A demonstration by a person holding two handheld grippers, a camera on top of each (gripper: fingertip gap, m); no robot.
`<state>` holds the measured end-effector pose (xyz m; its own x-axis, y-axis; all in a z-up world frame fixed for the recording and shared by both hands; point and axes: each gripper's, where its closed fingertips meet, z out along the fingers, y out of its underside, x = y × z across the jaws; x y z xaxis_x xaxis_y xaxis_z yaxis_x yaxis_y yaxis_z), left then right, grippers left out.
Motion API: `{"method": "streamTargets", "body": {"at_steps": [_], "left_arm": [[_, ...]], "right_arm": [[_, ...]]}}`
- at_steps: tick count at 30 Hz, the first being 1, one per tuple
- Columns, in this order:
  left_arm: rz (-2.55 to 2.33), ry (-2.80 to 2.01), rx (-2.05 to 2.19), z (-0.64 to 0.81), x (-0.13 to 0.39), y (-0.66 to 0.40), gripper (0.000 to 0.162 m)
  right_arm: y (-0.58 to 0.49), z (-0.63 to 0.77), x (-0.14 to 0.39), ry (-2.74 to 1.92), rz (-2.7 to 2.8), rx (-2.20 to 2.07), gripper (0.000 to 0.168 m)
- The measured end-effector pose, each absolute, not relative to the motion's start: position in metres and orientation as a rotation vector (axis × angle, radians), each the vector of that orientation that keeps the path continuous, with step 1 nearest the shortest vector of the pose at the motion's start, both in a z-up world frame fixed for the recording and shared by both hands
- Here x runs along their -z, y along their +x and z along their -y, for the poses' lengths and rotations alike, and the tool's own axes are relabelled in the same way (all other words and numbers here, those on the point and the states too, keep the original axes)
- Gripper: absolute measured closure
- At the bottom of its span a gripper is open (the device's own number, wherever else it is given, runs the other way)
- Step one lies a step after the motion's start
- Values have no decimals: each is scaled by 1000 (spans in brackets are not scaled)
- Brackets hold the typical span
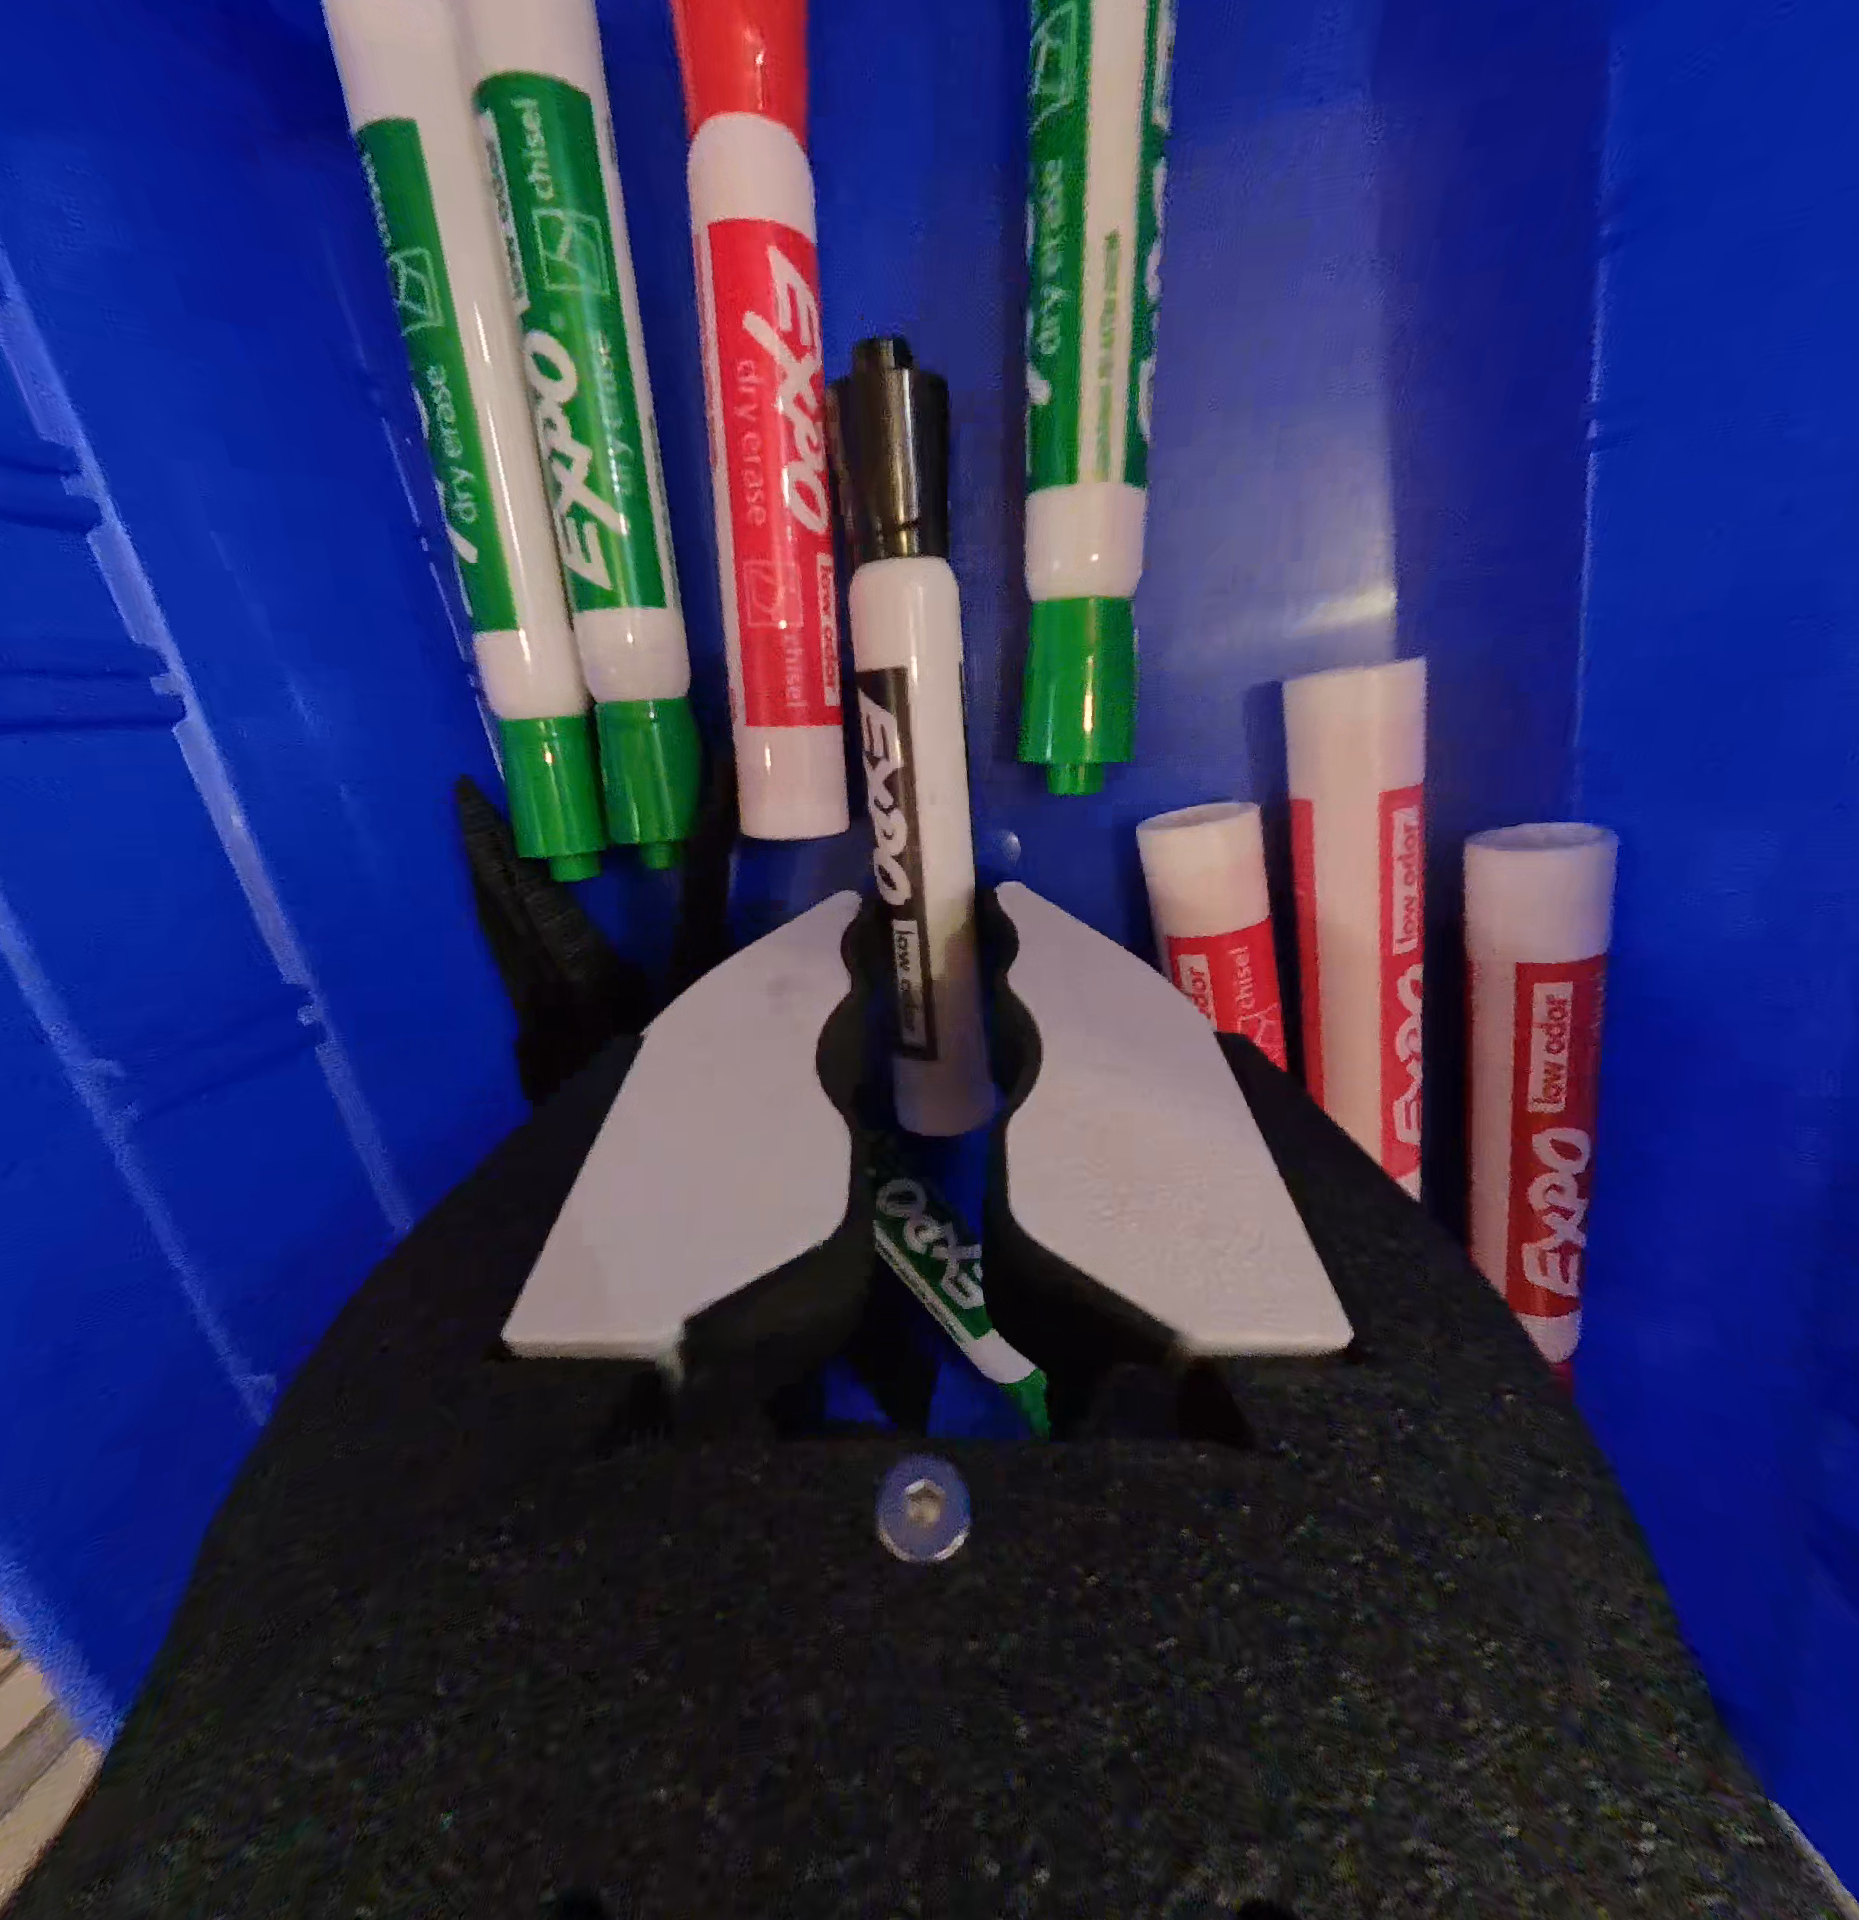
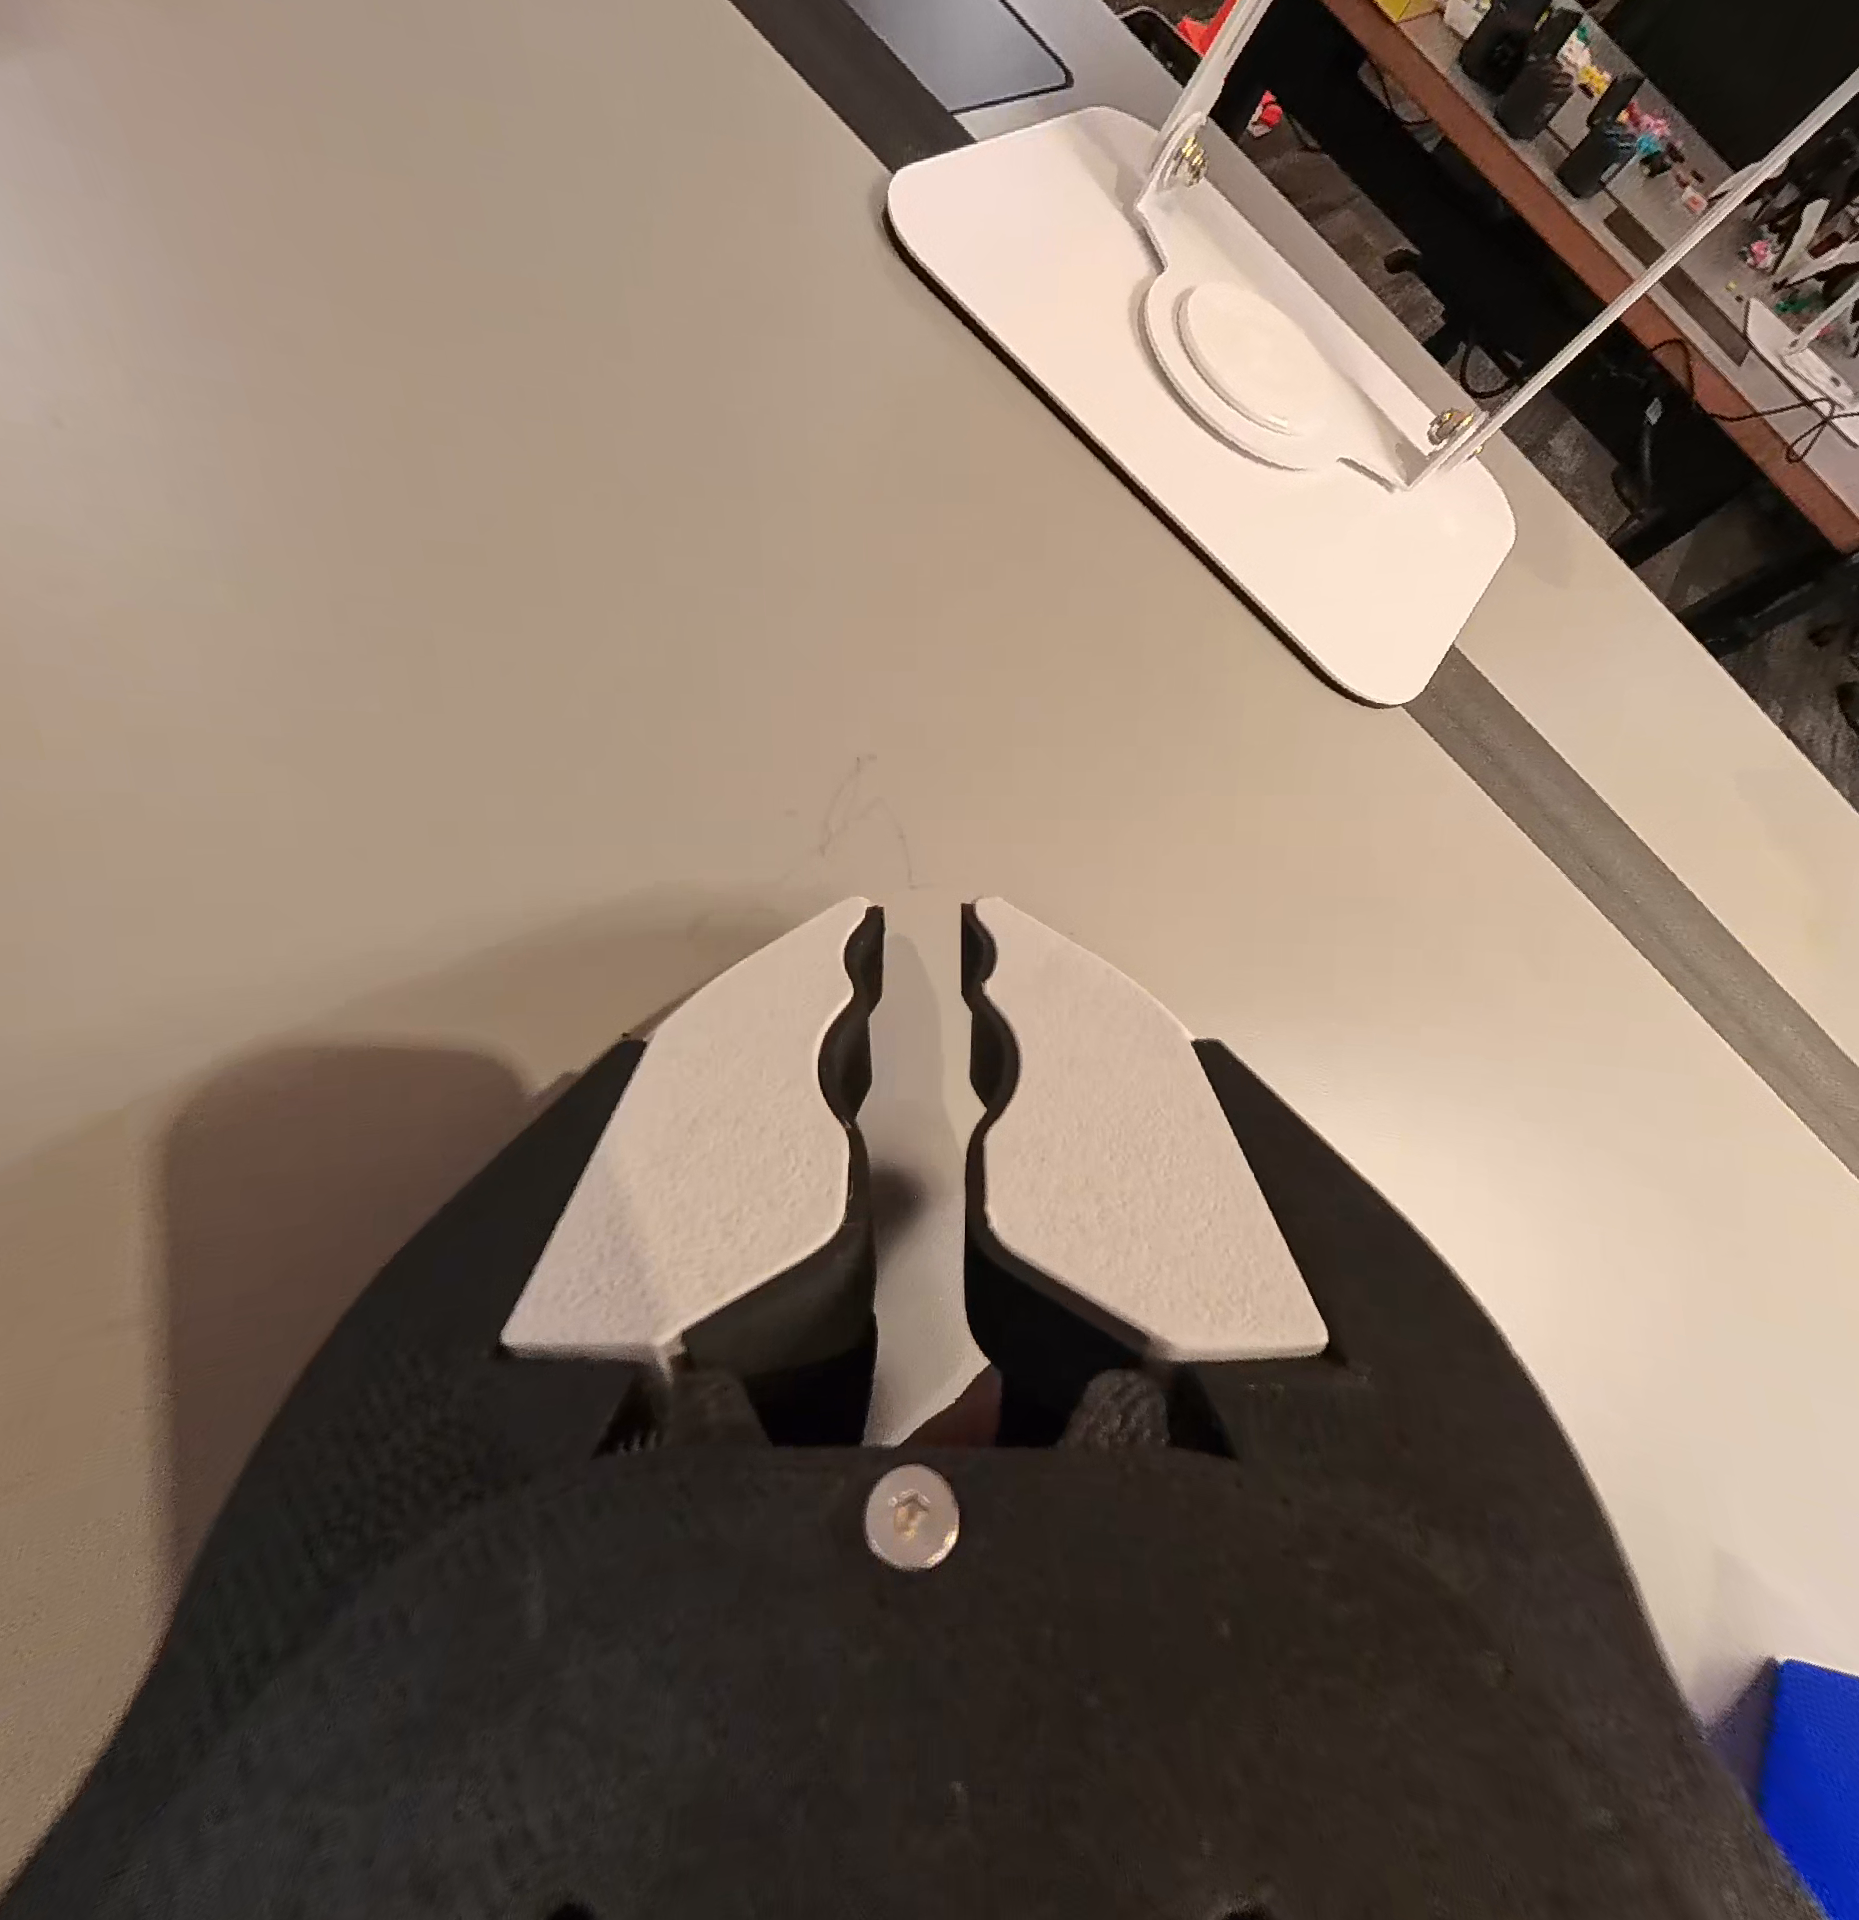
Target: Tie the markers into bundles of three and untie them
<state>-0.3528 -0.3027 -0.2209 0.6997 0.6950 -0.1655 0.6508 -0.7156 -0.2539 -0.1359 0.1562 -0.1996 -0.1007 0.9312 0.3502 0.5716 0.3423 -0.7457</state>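
a: what crowds the left gripper (image 1: pixel 927 914)?
b: it sits inside a blue bin (image 1: pixel 1735 727), jaws clamped on a black marker (image 1: pixel 909 769) that points away from the camera, black cap at the far end. past it on the bin floor lie 2 green markers (image 1: pixel 551 499) side by side at the left, a red marker (image 1: pixel 769 499) just right of them, and another green marker (image 1: pixel 1086 395) further right. 3 more red markers (image 1: pixel 1351 914) lean in the right corner against the wall. 1 green marker (image 1: pixel 956 1299) lies under the fingers, only partly seen.

a: anything else in the way?
b: a black object (image 1: pixel 530 935) shows at the left, behind the fingers, below the 2 green caps; i cannot tell what it is.

a: how much room is there?
b: little. the blue walls rise close on the left and right, and the markers fill most of the floor ahead.

a: and the right gripper (image 2: pixel 923 914)?
b: it hovers over a pale table (image 2: pixel 385 520), jaws slightly apart with nothing between them. a white stand base (image 2: pixel 1008 229) with clear uprights sits ahead to the right, near the table's edge. a blue corner (image 2: pixel 1829 1787) shows at the lower right. the tabletop ahead and left is open.
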Motion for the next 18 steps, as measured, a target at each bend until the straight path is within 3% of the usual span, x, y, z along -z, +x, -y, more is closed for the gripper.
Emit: {"method": "streamTargets", "body": {"at_steps": [5, 10, 13, 18], "left_arm": [[1101, -2553, -569, 302, 157, -339, 143], [556, -2384, -557, 180, 59, -246, 144], [236, -2449, -400, 94, 81, -175, 144], [5, -2617, -108, 18, 182, -105, 144]], "right_arm": [[-135, -155, 198, -1327, 1783, -571, 155], [-136, -155, 201, -1339, 1798, -568, 155], [-136, -155, 199, -1347, 1790, -586, 156], [-134, -160, 196, -1399, 1766, -662, 156]]}}
